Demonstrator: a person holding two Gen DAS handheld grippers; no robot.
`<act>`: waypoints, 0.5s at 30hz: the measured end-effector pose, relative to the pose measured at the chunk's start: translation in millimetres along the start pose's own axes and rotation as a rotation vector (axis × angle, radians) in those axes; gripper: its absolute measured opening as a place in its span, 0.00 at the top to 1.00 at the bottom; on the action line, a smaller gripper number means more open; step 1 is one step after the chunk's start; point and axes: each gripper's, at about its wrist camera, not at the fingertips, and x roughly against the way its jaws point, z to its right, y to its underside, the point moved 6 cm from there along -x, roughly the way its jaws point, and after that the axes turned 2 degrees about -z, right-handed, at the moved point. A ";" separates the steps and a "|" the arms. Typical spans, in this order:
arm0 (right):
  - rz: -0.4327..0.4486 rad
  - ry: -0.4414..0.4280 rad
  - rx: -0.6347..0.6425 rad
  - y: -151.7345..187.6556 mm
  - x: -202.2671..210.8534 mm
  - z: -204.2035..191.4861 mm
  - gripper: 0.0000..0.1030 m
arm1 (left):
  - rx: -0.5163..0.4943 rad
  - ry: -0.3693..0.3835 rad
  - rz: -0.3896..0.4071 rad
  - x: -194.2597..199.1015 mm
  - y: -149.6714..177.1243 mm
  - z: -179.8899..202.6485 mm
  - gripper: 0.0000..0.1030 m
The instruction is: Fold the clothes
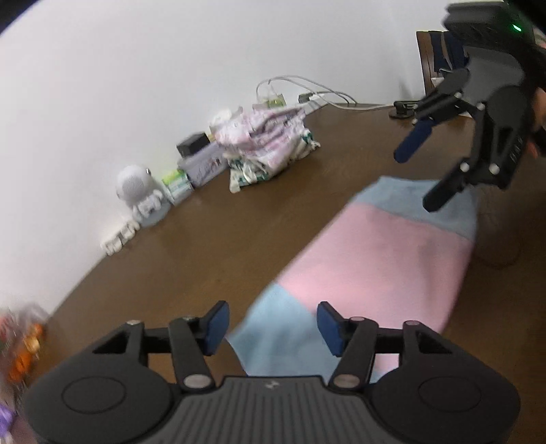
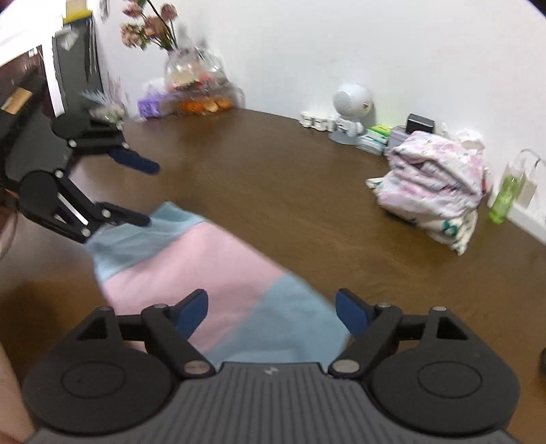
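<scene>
the left gripper [image 1: 271,322] is spread wide, its blue pads [image 1: 215,326] well apart with nothing between them; it hangs over one end of the cloth [image 1: 375,259], and whether it touches the fabric cannot be told. the right gripper [image 2: 271,312] is just as wide, empty, over the cloth's other end. each shows in the other's view: the right gripper [image 1: 421,174] ahead and to the right of the left one, the left gripper [image 2: 150,193] ahead and to the left of the right one, both with fingers splayed, one finger of each over the cloth's edge.

the cloth, pink with a pale blue band at each end, lies flat on the brown table [image 1: 211,239] between the two grippers. a folded pile [image 2: 440,184] of patterned clothes sits far ahead to the right of the right gripper, near the wall.

both views are smeared. each gripper's body hides the near end of the cloth. the flowers [image 2: 150,24] and small things along the wall are too blurred to read.
</scene>
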 end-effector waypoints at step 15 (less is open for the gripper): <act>0.047 0.096 -0.045 58.4 -17.0 -18.6 0.36 | 0.175 0.024 -0.017 -6.9 48.1 14.4 0.72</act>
